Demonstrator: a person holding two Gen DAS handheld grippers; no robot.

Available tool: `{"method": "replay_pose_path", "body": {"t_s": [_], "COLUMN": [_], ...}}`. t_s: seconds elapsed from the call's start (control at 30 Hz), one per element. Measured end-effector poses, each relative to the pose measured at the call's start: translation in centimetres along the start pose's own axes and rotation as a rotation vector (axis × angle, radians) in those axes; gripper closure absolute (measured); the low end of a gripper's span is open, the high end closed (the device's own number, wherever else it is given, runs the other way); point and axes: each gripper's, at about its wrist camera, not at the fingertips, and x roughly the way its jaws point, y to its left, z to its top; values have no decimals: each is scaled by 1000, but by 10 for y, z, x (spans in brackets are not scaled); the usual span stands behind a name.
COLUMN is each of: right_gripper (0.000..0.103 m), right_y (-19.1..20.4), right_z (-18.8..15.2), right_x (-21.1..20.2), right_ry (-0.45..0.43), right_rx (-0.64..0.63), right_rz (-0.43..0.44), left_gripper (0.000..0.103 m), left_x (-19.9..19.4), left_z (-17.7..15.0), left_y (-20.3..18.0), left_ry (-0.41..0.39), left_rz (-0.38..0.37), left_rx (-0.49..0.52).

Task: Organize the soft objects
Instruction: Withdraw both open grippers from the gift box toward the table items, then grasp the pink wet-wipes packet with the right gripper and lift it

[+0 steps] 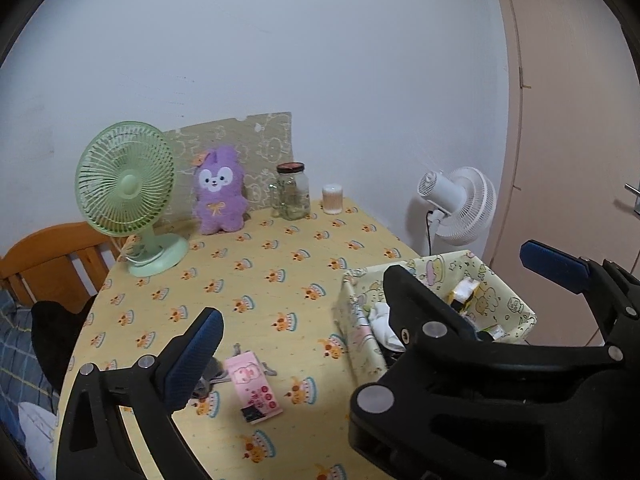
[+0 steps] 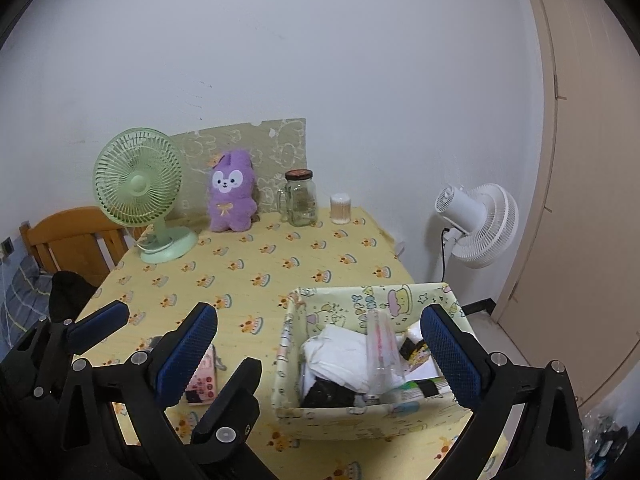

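A pale yellow cartoon-print fabric box (image 2: 328,420) stands at the table's near right and holds white cloth (image 2: 340,360), a dark cloth and packets; it also shows in the left wrist view (image 1: 356,320). A pink packaged item (image 1: 254,386) lies on the yellow tablecloth to the left of the box, with something grey beside it. A purple plush bunny (image 2: 232,196) sits upright at the back. My left gripper (image 1: 372,304) is open and empty above the pink packet. My right gripper (image 2: 320,352) is open and empty, its fingers straddling the box.
A green desk fan (image 2: 138,192) stands at the back left, a glass jar (image 2: 301,200) and a small swab container (image 2: 341,208) at the back. A white floor fan (image 2: 476,224) stands to the right by the door. A wooden chair (image 2: 76,240) stands at the left.
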Motion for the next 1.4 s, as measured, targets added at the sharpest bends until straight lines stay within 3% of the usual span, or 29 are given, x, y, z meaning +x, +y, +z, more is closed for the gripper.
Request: {"method": "replay_pose_path", "body": {"t_s": [0.57, 1.13, 1.4], "right_gripper": [0, 0, 0], "right_y": [53, 97, 112], "right_z": [-5, -33, -48], "right_x": [10, 58, 83], "right_ry": [5, 113, 177], "right_rx": [-28, -62, -57], "right_rz": [119, 135, 209], "left_gripper": [0, 0, 0], "left_x": [-8, 24, 39], "left_z": [-15, -51, -65], "left_y": [50, 96, 111], "left_ry": [-4, 76, 120], "left_rz": [93, 151, 165], "left_rx": [-47, -125, -124]}}
